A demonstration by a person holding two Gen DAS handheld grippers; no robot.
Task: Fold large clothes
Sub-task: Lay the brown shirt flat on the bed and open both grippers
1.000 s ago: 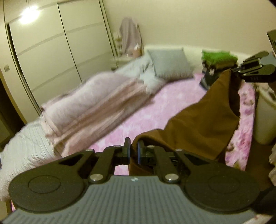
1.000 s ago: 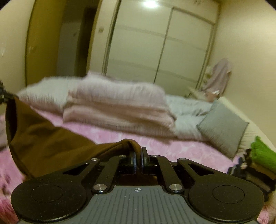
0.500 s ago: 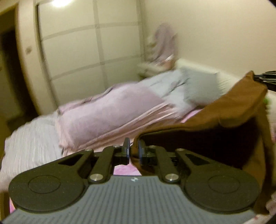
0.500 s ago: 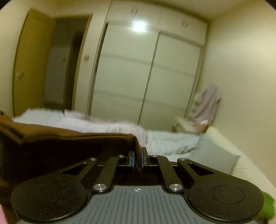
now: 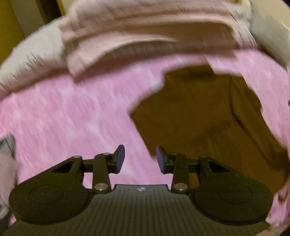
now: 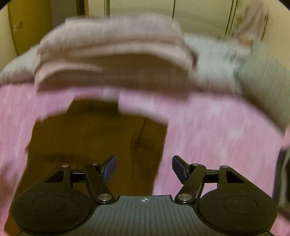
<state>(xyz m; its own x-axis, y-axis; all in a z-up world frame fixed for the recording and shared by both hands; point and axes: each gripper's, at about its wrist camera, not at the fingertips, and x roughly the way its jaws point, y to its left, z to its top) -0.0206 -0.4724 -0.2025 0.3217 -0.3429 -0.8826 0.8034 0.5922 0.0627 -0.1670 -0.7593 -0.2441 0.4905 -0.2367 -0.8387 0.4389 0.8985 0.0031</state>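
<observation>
A brown garment [image 5: 204, 116] lies spread flat on the pink bedspread [image 5: 72, 112]. In the left wrist view it fills the right half, and my left gripper [image 5: 140, 158] hovers open just off its near left corner with nothing between the fingers. In the right wrist view the same brown garment [image 6: 94, 138] lies at centre left on the pink bedspread [image 6: 217, 130]. My right gripper [image 6: 144, 168] stands open over its near right edge, holding nothing. Both views are blurred by motion.
A stack of folded pale pink blankets [image 5: 145, 30] lies across the far side of the bed, also seen as pink blankets [image 6: 112, 47] in the right wrist view. A grey pillow [image 6: 262, 76] sits at the right. White wardrobe doors [image 6: 199, 16] stand behind.
Both grippers held the brown garment up in the air; now it lies flat on the bedspread, both grippers have opened and let go, and both views point down at the bed.
</observation>
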